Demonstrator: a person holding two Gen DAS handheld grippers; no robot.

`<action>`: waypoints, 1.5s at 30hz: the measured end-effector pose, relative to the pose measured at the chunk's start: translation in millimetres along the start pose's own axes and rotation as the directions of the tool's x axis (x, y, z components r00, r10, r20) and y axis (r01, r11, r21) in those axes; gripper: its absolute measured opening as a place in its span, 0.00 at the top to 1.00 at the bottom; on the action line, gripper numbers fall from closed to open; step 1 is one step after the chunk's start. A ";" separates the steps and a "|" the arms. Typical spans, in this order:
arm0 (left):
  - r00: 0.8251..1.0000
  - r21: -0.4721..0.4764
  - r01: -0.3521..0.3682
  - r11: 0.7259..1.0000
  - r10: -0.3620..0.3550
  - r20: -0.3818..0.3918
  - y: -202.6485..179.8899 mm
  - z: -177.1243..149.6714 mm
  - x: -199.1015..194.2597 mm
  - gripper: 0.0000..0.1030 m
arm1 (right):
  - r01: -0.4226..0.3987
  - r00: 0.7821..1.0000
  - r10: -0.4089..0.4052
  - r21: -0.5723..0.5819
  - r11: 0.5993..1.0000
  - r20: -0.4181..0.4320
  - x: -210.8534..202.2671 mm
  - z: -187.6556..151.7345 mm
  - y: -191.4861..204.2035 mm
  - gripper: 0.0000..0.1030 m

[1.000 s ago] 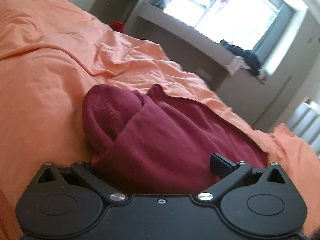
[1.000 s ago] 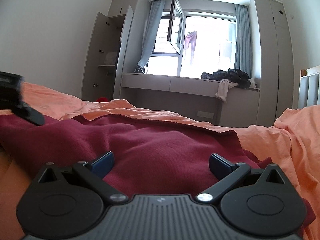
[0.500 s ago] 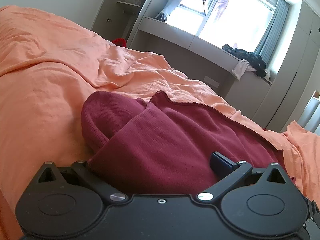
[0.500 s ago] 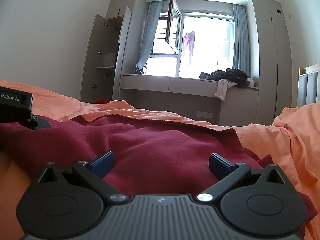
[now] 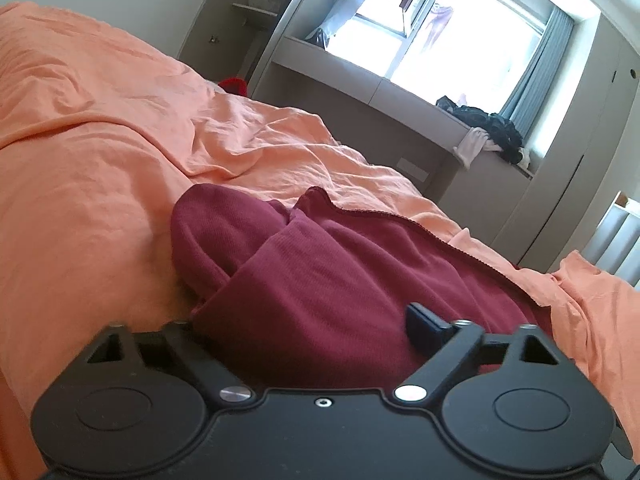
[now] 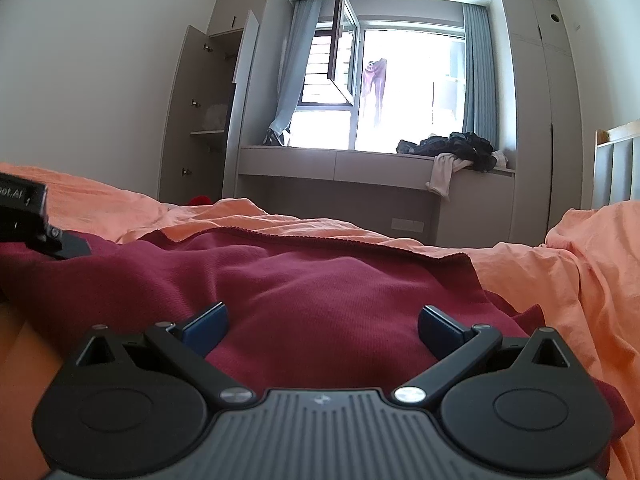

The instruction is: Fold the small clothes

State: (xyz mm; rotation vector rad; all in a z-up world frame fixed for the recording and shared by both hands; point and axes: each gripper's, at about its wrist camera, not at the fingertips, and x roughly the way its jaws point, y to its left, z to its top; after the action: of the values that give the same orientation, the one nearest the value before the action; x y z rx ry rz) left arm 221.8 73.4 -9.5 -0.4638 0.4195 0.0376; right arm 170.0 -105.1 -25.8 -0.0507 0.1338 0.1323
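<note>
- An orange duvet point(image 5: 92, 168) is covering the whole bed, soft and matte, rumpled into long shallow creases; wide bare stretches are lying open to the left of the garment in the left wrist view and to its right in the right wrist view.
- A maroon knit top point(image 6: 320, 292), finely ribbed, is lying flat in the middle of that duvet. Its far hem, a thin scalloped edge, is running straight across the right wrist view, so the long axis is lying side to side there; the far right corner is ending in a sharp square point.
- In the left wrist view the same cloth point(image 5: 320, 280) is bunching at its left end into a rounded, tube-like fold, with another layer lapping over it.
- The right gripper point(image 6: 322, 326) is sitting low over the near edge of the top, its blue-padded fingers point(image 6: 206, 326) spread wide with cloth between them, the pads not pressing it.
- The left gripper point(image 5: 312, 320) is resting at the garment's left end; its jaws have just been closing. Only the right finger point(image 5: 424, 322) is showing, the other is under the fold, so I cannot tell whether cloth is pinched.
</note>
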 end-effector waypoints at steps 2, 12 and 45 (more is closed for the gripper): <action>1.000 -0.003 0.016 1.000 -0.016 0.004 -0.6 0.0 0.0 0.27 | 0.004 1.000 -0.004 0.004 1.000 -0.006 0.0 0.5 0.8 0.00; 0.999 0.152 -0.029 0.988 0.022 0.045 -38.8 32.8 4.8 0.84 | 0.013 0.999 -0.013 -0.010 1.000 -0.053 3.4 10.8 4.8 0.00; 0.918 0.726 0.379 0.574 -0.330 -0.218 -229.9 -64.0 -4.0 0.76 | 0.197 0.978 -0.176 0.233 0.952 -0.111 -36.0 69.0 -212.9 0.00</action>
State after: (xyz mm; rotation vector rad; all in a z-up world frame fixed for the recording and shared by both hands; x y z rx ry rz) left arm 223.3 -160.4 38.2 0.3095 0.3532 -0.5441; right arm 172.3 -316.4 56.2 0.1757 0.2326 -0.0765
